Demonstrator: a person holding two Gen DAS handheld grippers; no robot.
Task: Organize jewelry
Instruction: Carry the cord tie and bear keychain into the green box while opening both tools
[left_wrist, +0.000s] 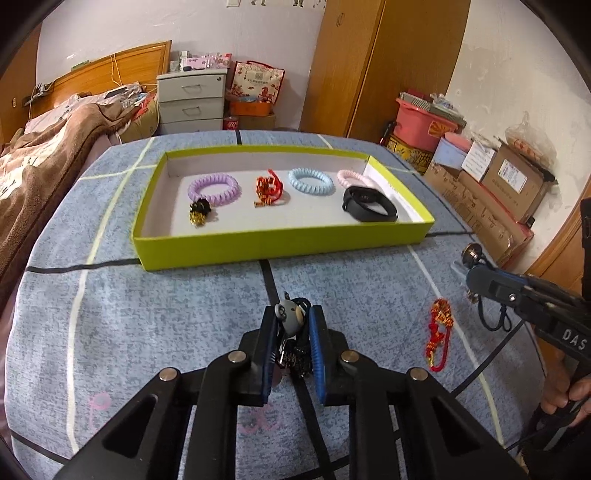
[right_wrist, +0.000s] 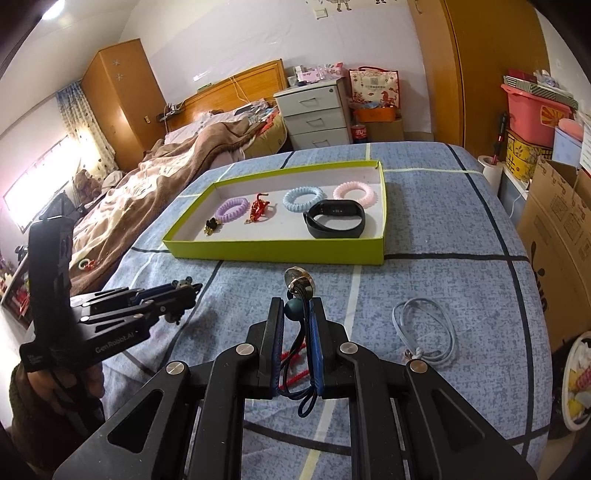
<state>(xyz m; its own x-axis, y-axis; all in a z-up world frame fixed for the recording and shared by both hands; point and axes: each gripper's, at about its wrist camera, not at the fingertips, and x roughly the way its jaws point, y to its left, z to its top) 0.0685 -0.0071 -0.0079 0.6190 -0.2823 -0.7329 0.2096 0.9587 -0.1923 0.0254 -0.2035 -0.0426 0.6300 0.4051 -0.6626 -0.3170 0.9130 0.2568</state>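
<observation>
Jaws of the left gripper (left_wrist: 293, 325) pinch a bear charm (left_wrist: 289, 314), its grey head poking out past the tips and a dark tangle of chain and cord bunched between the blue pads further back. Beyond those tips, across a bare stretch of blue cloth (left_wrist: 147, 314), sits the green tray (left_wrist: 280, 243). Inside it lie a purple coil (left_wrist: 213, 189), a black-and-gold charm (left_wrist: 199, 213) touching its near edge, a red knot charm (left_wrist: 269, 188), a blue coil (left_wrist: 311, 181), a pink coil (left_wrist: 351, 178) and a black band (left_wrist: 369, 204) that overlaps the pink one. To the right of the left jaws, well apart from them, a red-and-gold tassel (left_wrist: 439, 332) lies on the cloth.

Jaws of the right gripper (right_wrist: 298, 314) are narrowed on a dark cord (right_wrist: 308, 350) strung with a teal bead (right_wrist: 293, 309); a round metal pendant (right_wrist: 300, 281) stands up just past the tips, and the cord's loop hangs out behind the pads. A bit of red cord shows on the cloth beneath these jaws. To their right a pale blue cord (right_wrist: 428, 332) is coiled on the cloth. The tray is straight ahead of these jaws too, near but not touching the pendant.

Each gripper is held by a hand (right_wrist: 55, 384) at its handle, the two tools side by side and apart.
</observation>
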